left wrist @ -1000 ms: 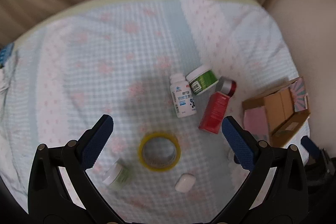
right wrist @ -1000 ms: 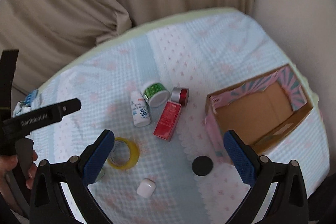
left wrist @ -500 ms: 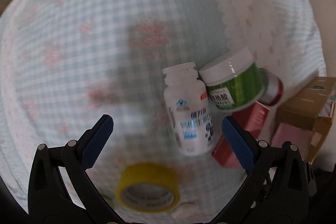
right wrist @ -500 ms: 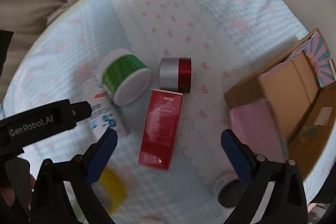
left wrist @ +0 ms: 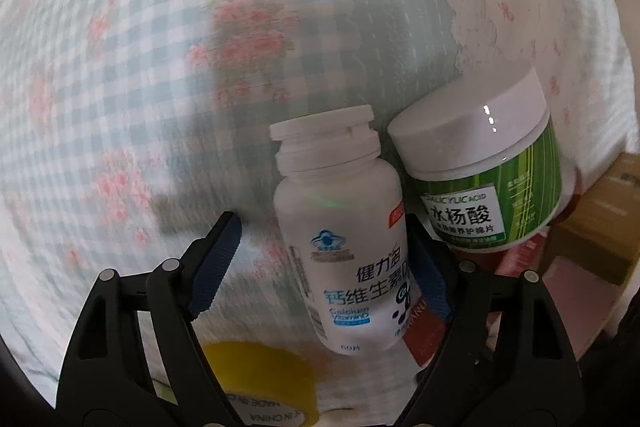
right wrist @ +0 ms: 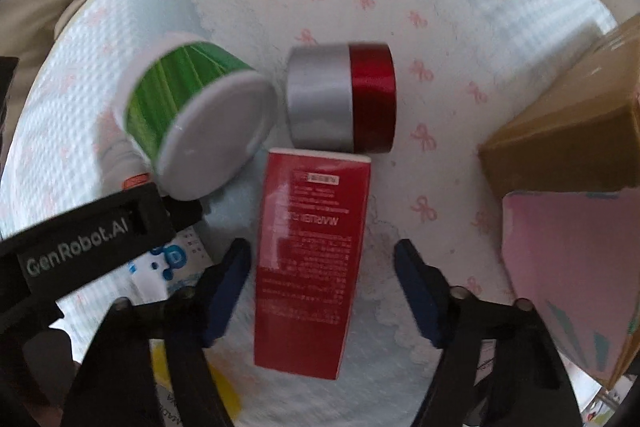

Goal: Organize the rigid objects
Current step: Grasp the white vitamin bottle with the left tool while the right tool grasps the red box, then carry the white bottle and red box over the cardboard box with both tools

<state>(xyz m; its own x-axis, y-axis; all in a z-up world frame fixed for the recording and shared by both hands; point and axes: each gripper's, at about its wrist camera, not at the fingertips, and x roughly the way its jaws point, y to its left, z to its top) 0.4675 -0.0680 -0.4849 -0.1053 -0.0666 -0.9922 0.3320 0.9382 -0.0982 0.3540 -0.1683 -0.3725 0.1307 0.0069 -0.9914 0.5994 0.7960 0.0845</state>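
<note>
A white pill bottle (left wrist: pixel 344 227) lies on the checked cloth. My left gripper (left wrist: pixel 320 267) is open with its jaws on either side of the bottle, the right pad close against it. A green jar with a white lid (left wrist: pixel 480 167) lies touching the bottle's right side. In the right wrist view, a red carton (right wrist: pixel 312 259) lies between the open jaws of my right gripper (right wrist: pixel 322 291), with gaps on both sides. A silver-and-red jar (right wrist: pixel 340 99) lies just beyond the carton, and the green jar (right wrist: pixel 192 115) lies to its left.
An open cardboard box with pink sides (right wrist: pixel 568 187) stands at the right. A yellow tape roll (left wrist: pixel 260 387) lies near the left gripper's base. The left gripper's arm (right wrist: pixel 80 247) crosses the right wrist view at the left.
Both grippers have dropped close to the cloth. The left jaws have narrowed around the white bottle and the right jaws have narrowed around the red carton.
</note>
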